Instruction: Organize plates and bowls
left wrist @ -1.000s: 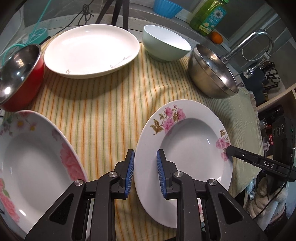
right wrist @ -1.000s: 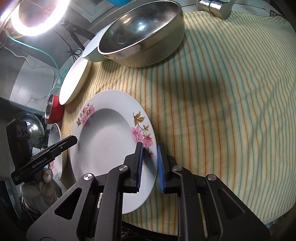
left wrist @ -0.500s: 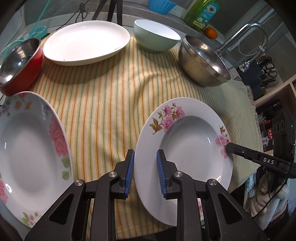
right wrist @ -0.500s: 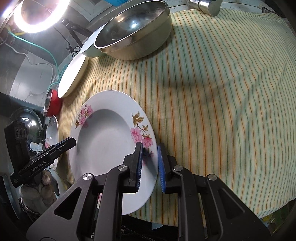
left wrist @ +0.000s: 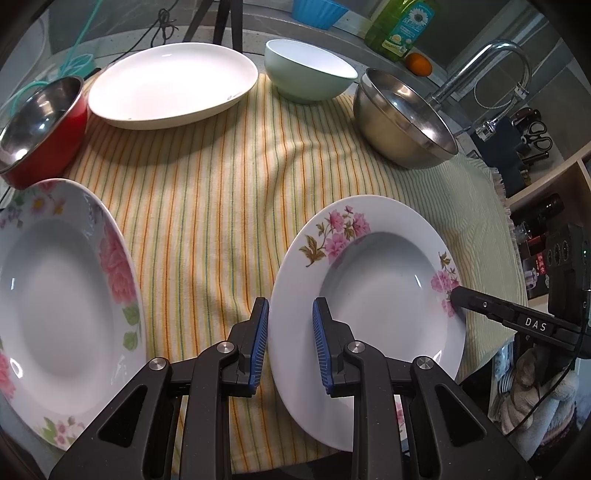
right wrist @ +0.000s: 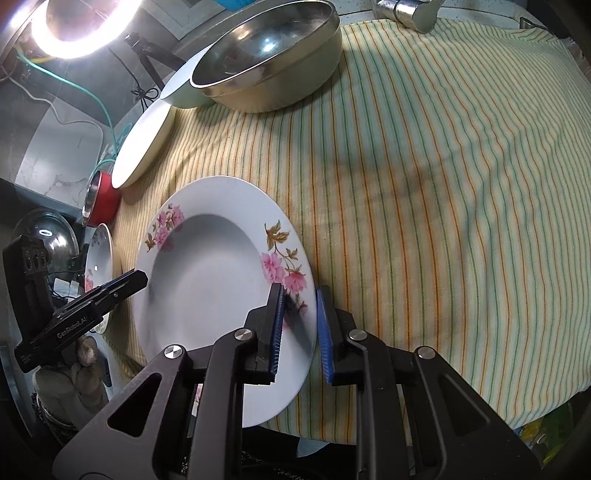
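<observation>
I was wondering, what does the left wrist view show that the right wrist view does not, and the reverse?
Only the left wrist view shows the green soap bottle and the orange. Only the right wrist view shows the glowing ring light and a pot lid. Both show the pink-flower plate, steel bowl, red bowl and striped cloth.
</observation>
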